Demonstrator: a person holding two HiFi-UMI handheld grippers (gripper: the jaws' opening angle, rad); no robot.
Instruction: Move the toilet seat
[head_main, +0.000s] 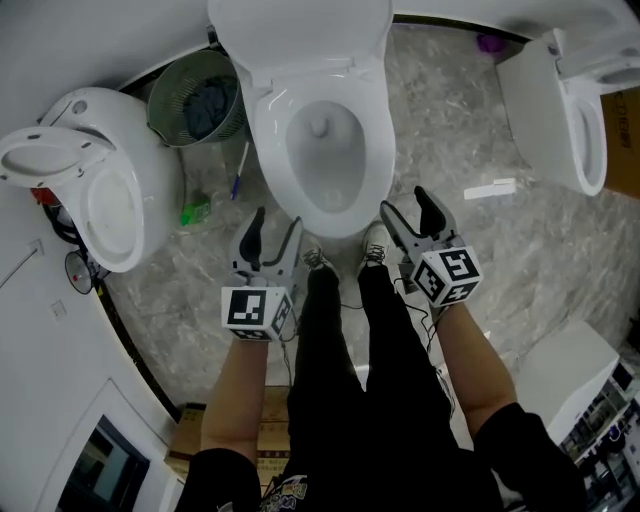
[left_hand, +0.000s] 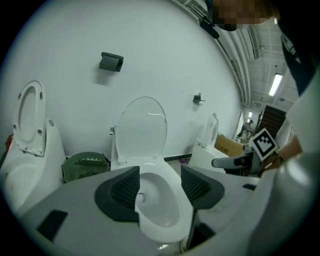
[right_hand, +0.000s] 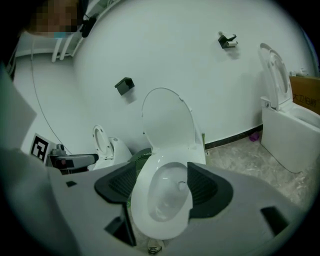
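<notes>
The middle toilet's bowl (head_main: 322, 160) is uncovered, with its white seat and lid (head_main: 300, 30) tilted up against the wall. My left gripper (head_main: 277, 220) hovers just short of the bowl's front left rim, open and empty. At the front right rim my right gripper (head_main: 402, 200) is also open with nothing in it. In the left gripper view the raised lid (left_hand: 144, 125) stands behind the bowl (left_hand: 160, 205), which shows between the jaws of the left gripper (left_hand: 160, 182). The right gripper view shows the lid (right_hand: 167, 120) and bowl (right_hand: 160, 200) beyond the right gripper (right_hand: 162, 187).
A second toilet (head_main: 110, 190) with its lid up stands at the left, beside a green mesh bin (head_main: 195, 100). A third toilet (head_main: 570, 110) is at the right. Small items lie on the marble floor (head_main: 490, 188). The person's shoes (head_main: 320, 262) stand at the bowl's front.
</notes>
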